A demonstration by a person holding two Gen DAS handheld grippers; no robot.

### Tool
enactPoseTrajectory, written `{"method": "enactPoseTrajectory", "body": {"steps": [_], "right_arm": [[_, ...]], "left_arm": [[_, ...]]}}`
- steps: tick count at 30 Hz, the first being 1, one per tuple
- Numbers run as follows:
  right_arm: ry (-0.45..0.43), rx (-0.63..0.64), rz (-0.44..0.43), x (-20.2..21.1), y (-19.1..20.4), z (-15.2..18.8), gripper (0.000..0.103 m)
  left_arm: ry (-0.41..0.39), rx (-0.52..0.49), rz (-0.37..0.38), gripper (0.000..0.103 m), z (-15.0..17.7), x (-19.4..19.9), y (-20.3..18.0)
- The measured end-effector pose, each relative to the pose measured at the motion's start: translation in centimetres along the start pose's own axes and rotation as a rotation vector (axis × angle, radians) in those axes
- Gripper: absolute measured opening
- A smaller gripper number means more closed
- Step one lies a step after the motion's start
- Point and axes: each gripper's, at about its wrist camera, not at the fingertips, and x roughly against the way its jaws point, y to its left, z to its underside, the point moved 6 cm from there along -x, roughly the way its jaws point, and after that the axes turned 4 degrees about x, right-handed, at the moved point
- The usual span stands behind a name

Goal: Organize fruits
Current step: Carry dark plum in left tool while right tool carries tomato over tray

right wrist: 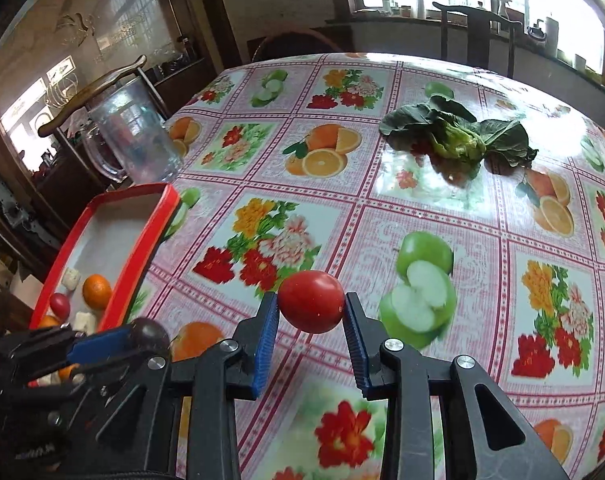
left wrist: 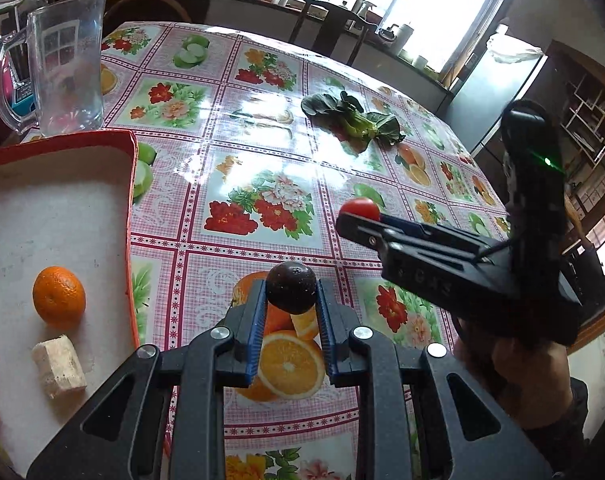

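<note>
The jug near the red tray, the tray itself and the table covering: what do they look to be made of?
The jug looks like clear plastic, possibly glass: see-through, with a moulded handle. The red tray seems to be cardboard, a box lid perhaps: thin red walls and a matt, scuffed white floor. The table covering looks like glossy vinyl oilcloth: printed fruit and flowers, with bright window glare on it.

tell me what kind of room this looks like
Most likely a home kitchen or dining room: a table under a fruit-and-flower oilcloth, wooden chairs by a cluttered windowsill, and a clear plastic pitcher.
</note>
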Motion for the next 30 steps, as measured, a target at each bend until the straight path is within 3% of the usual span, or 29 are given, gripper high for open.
{"method": "enactPoseTrajectory", "body": {"steps": [9, 16, 30], "right_arm": [[-0.013, -0.005, -0.082, 4.8, 3.5, 4.3, 0.033], [-0.033, -0.026, -0.13, 7.2, 5.6, 6.8, 0.033], [-0.044, 0.012, -0.181, 9.2, 10.3, 9.2, 0.033]], "left_arm": [[-0.03, 0.022, 0.001, 0.022, 2.2, 3.2, 0.5], [-0.074, 0.008, -0.041, 0.022, 4.1, 6.4, 1.1], [-0.108, 0.017, -0.078, 0.022, 7.3, 10.3, 2.9]]}}
